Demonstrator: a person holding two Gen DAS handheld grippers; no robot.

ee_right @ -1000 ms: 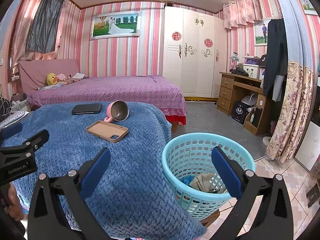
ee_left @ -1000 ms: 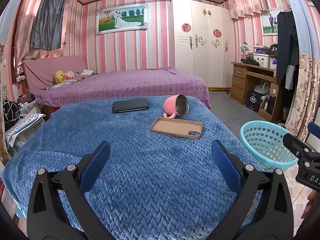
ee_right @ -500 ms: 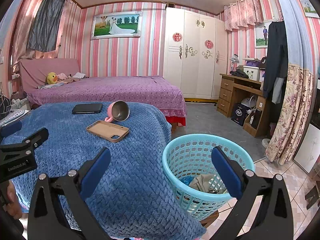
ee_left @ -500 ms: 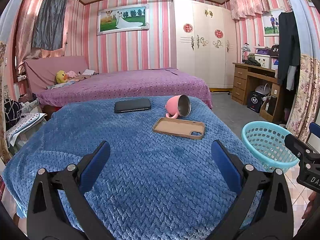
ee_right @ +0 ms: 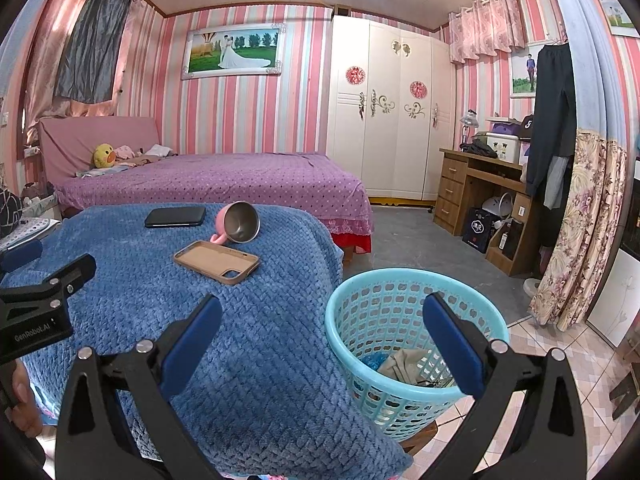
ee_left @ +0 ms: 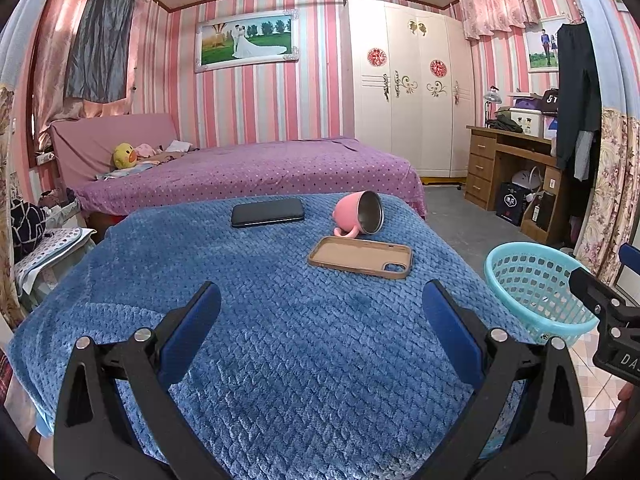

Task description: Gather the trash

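Note:
A light blue plastic basket (ee_right: 416, 344) stands on the floor right of the blue-blanketed table (ee_right: 248, 344); crumpled trash (ee_right: 404, 364) lies inside it. The basket also shows in the left wrist view (ee_left: 536, 288). My right gripper (ee_right: 322, 328) is open and empty, over the table's right edge and the basket's rim. My left gripper (ee_left: 322, 316) is open and empty above the blanket (ee_left: 280, 320). A tipped pink mug (ee_left: 360, 214), a tan phone case (ee_left: 360, 257) and a black phone (ee_left: 267, 212) lie on the far part of the blanket.
A purple bed (ee_left: 248, 172) stands behind the table. A white wardrobe (ee_left: 412, 92) and a wooden desk (ee_left: 512, 176) stand at the back right. Floral curtains (ee_right: 580, 232) hang at right. The floor around the basket is tile and grey concrete.
Both grippers have drifted slightly; the scene sits a little higher and farther in view. Both stay open and empty. Nothing on the blanket has moved.

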